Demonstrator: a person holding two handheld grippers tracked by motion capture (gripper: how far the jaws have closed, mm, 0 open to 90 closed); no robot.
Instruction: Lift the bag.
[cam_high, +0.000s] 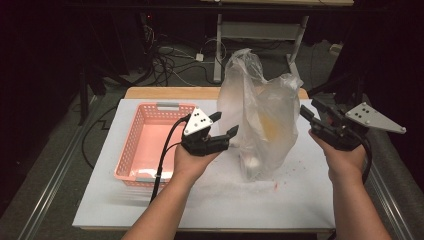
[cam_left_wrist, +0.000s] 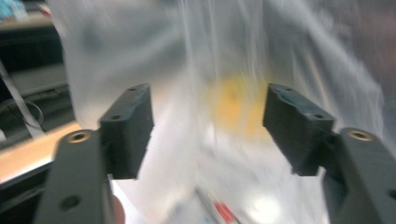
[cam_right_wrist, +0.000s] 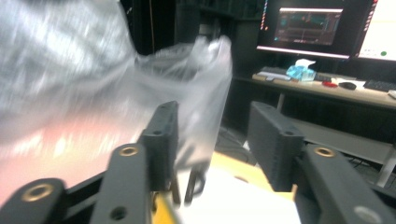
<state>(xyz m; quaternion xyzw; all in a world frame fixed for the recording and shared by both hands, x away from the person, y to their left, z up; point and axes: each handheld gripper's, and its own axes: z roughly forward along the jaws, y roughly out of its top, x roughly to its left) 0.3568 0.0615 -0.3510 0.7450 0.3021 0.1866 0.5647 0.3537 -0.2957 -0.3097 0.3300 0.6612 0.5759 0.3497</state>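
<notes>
A clear plastic bag (cam_high: 260, 115) stands upright on the white table (cam_high: 210, 200), with something yellow (cam_high: 272, 127) showing through its film and pale items at its bottom. My left gripper (cam_high: 227, 123) is just left of the bag, jaws apart, pointing at it. In the left gripper view the bag (cam_left_wrist: 210, 56) and the yellow patch (cam_left_wrist: 236, 100) lie blurred beyond the open left gripper (cam_left_wrist: 208, 126). My right gripper (cam_high: 308, 107) hovers at the bag's right side, open. In the right gripper view a fold of the bag (cam_right_wrist: 93, 84) hangs just ahead of the right gripper (cam_right_wrist: 215, 140), unpressed.
An empty pink basket (cam_high: 125, 150) sits on the table left of my left hand. A wooden board edge (cam_high: 170, 92) runs along the table's back. Cables (cam_high: 170, 60) lie on the floor behind. A desk with monitors (cam_right_wrist: 308, 28) stands farther off.
</notes>
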